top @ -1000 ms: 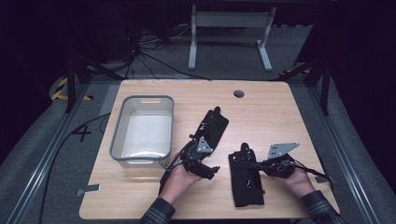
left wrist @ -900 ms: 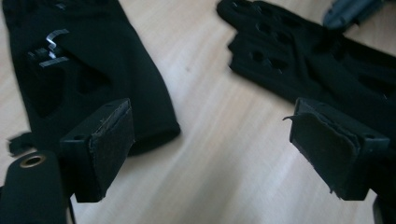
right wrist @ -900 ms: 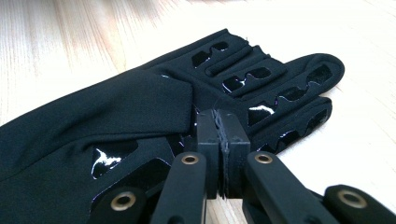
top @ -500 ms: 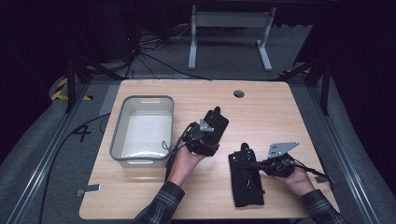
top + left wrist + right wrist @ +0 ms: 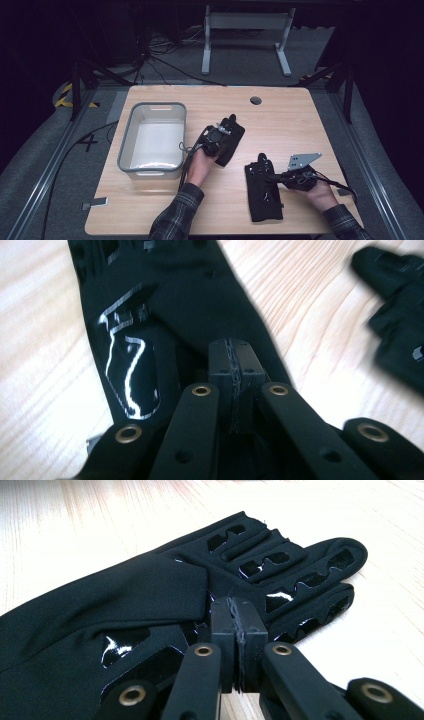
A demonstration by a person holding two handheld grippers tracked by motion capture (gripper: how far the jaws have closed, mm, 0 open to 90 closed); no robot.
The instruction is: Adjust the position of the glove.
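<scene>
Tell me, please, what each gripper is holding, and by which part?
Left gripper pinches one black glove on its palm fabric; right gripper pinches the other glove mid-palm, near the fingers.

Landmark: the grey tub (image 5: 151, 141) on the table (image 5: 300, 115).

The glove (image 5: 229, 140) just right of the tub is partly hidden in the high view by the left gripper (image 5: 216, 141) and the hand holding it, so the spot where the pads meet cloth cannot be made out there. In the left gripper view that glove (image 5: 165, 315) runs off the top edge, and whether cloth is pinched between the closed pads is hard to tell.

The second glove (image 5: 263, 192), farther right of the tub, is blurred (image 5: 395, 315) and cut by the right edge there. In the right gripper view it (image 5: 150, 615) leaves at the left edge.
</scene>
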